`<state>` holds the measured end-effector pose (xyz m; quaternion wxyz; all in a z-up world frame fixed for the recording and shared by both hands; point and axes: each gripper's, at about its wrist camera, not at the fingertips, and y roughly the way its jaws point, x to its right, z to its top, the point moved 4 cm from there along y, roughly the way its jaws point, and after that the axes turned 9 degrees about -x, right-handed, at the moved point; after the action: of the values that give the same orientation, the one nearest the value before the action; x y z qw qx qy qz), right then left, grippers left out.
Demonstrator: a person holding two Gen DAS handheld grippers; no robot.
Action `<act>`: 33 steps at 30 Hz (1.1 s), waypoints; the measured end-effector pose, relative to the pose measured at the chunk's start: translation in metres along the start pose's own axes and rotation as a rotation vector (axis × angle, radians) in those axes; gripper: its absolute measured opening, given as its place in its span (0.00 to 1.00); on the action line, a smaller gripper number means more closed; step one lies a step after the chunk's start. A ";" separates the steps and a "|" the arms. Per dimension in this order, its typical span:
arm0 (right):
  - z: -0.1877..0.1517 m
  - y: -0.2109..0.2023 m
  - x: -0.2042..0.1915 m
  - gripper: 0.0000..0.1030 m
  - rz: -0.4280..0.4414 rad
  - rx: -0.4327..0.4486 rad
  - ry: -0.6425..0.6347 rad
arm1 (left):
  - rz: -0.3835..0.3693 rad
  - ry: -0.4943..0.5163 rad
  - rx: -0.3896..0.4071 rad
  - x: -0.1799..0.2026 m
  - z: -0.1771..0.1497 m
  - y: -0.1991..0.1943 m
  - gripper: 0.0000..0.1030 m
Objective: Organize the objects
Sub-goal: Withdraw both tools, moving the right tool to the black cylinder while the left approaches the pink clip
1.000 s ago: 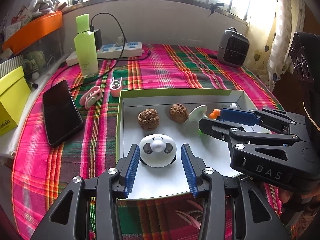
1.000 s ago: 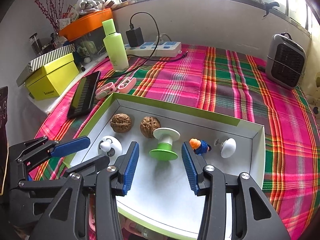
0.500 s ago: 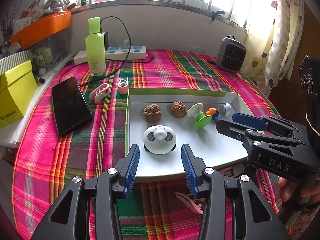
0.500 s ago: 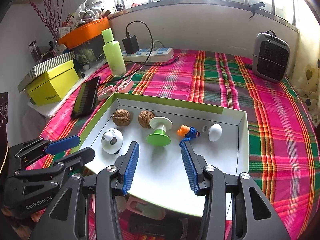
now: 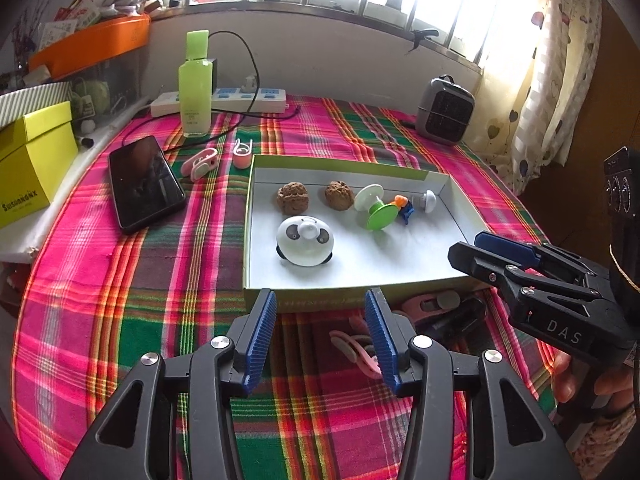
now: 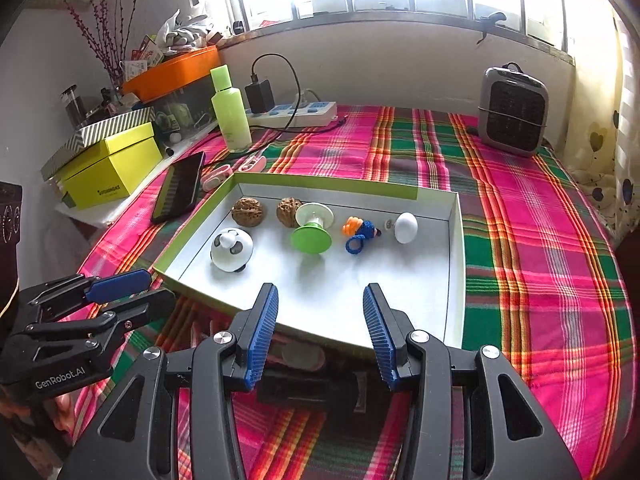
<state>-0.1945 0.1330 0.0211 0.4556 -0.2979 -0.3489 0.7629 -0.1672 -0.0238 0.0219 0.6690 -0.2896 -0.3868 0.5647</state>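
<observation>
A white tray with a green rim (image 5: 348, 304) (image 6: 192, 216) lies on the plaid cloth. In it sit a panda-faced white toy (image 5: 305, 241) (image 6: 232, 250), two walnuts (image 5: 293, 199) (image 6: 247, 211), a green-and-white spool (image 5: 376, 207) (image 6: 313, 229), a small blue-and-orange figure (image 5: 404, 207) (image 6: 360, 233) and a white egg-shaped piece (image 5: 428, 201) (image 6: 406, 227). My left gripper (image 5: 320, 334) hangs over the cloth just before the tray's near edge, its jaws opening with nothing between them. My right gripper (image 6: 320, 328) is open and empty over the tray's near rim.
Pink clips (image 5: 360, 350) and a dark object (image 5: 456, 318) lie before the tray's near edge; two more pink clips (image 5: 202, 159) lie behind it. A black phone (image 5: 144, 182), green bottle (image 5: 195, 86), power strip (image 5: 232, 98), yellow box (image 5: 30, 164) and grey heater (image 5: 444, 111) ring the table.
Both grippers have drawn back from the tray toward its near edge. The panda toy that lay between the left jaws now sits clear of them, and those jaws stand wider.
</observation>
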 end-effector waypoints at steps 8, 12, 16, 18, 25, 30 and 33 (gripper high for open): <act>-0.023 -0.013 0.001 0.44 -0.029 0.018 -0.002 | -0.037 -0.001 -0.023 0.006 -0.018 0.002 0.47; -0.032 -0.017 0.001 0.44 -0.039 0.024 -0.008 | -0.056 0.007 -0.038 0.011 -0.024 0.005 0.47; -0.042 -0.018 0.003 0.45 -0.032 0.016 0.001 | -0.072 0.017 -0.061 0.017 -0.030 0.011 0.48; -0.047 -0.017 0.005 0.45 -0.030 0.010 0.006 | -0.071 0.020 -0.072 0.020 -0.031 0.015 0.50; -0.053 -0.012 0.017 0.45 -0.027 -0.010 0.041 | -0.070 0.034 -0.099 0.029 -0.035 0.023 0.50; -0.052 -0.006 0.020 0.45 -0.012 -0.029 0.041 | -0.053 0.021 -0.110 0.027 -0.037 0.026 0.50; -0.052 -0.002 0.020 0.45 0.001 -0.039 0.042 | -0.050 0.013 -0.110 0.025 -0.037 0.027 0.50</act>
<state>-0.1616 0.1654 -0.0107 0.4566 -0.3227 -0.3543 0.7496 -0.1490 0.0074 -0.0156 0.6684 -0.3201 -0.4201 0.5237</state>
